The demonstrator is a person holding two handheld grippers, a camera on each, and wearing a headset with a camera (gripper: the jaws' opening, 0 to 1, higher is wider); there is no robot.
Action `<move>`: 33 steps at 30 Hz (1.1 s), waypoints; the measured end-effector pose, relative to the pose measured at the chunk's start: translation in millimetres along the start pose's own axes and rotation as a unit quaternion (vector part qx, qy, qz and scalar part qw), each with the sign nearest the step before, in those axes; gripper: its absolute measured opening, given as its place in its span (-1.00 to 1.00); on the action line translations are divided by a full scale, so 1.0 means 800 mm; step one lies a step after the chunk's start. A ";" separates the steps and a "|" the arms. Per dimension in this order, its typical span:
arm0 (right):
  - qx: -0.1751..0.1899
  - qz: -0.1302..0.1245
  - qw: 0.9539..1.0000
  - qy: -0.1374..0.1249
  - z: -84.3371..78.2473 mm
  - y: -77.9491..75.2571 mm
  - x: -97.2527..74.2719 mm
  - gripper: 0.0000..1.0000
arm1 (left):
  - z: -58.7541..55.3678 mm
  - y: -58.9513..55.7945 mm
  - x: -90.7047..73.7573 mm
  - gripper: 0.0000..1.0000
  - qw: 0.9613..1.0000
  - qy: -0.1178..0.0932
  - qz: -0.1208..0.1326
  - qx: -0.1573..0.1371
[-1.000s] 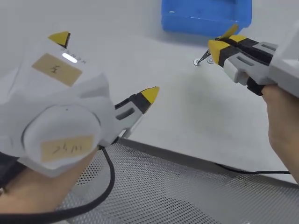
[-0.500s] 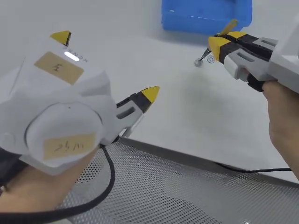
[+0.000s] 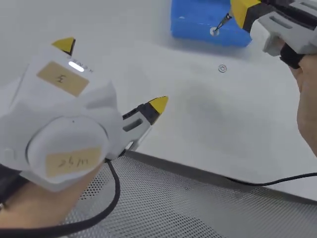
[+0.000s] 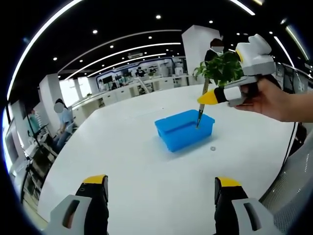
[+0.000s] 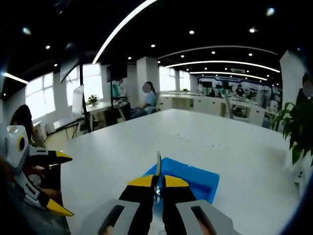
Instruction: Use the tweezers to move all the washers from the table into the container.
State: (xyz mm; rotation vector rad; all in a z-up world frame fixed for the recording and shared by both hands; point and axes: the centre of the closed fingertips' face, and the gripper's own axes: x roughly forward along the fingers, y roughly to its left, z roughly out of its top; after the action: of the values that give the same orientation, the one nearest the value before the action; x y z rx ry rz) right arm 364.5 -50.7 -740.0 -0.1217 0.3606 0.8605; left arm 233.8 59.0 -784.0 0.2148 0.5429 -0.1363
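Observation:
My right gripper [image 3: 238, 11] is shut on thin metal tweezers [image 3: 221, 23]. The tweezer tips hold a small washer [image 3: 214, 31] over the near edge of the blue container [image 3: 198, 20]. Another washer [image 3: 222, 69] lies flat on the white table, just in front of the container. My left gripper [image 3: 111, 74] hovers open and empty at the near left. In the left gripper view, its open jaws frame the container [image 4: 183, 129], the tweezers [image 4: 200, 116] and the loose washer [image 4: 212, 148]. The right gripper view has the tweezers [image 5: 157, 169] pointing down at the container [image 5: 195, 180].
A perforated metal surface [image 3: 198, 208] lies against the table's near edge, with a black cable [image 3: 270, 182] running over it. A potted plant [image 4: 222, 68] stands at the far side of the table. People sit at desks farther back.
My right gripper has lifted the tweezers from beside the two washers and carried one washer up and away to the blue container. The other washer stays on the table. The left gripper holds still.

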 end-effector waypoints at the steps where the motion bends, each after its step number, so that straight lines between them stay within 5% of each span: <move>1: -0.001 -0.001 1.000 -0.002 0.002 -0.002 0.003 -0.97 | 0.000 0.000 0.000 0.85 1.000 0.000 0.000 0.000; 10: -0.002 -0.030 0.999 -0.009 -0.001 -0.027 0.033 -0.96 | -0.001 0.000 0.001 0.85 1.000 0.001 0.000 -0.001; 18: 0.003 -0.040 0.999 0.023 -0.042 -0.039 0.058 -0.96 | -0.001 0.000 0.001 0.84 1.000 0.002 0.000 0.000; 33: 0.011 -0.050 0.998 0.038 -0.064 -0.048 0.064 -0.95 | -0.002 -0.001 0.003 0.84 1.000 0.004 0.000 0.002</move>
State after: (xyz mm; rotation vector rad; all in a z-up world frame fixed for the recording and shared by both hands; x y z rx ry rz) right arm 410.9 -51.8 -807.5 -0.1516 0.4309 0.7542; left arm 234.8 58.8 -786.3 0.2189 0.5514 -0.1357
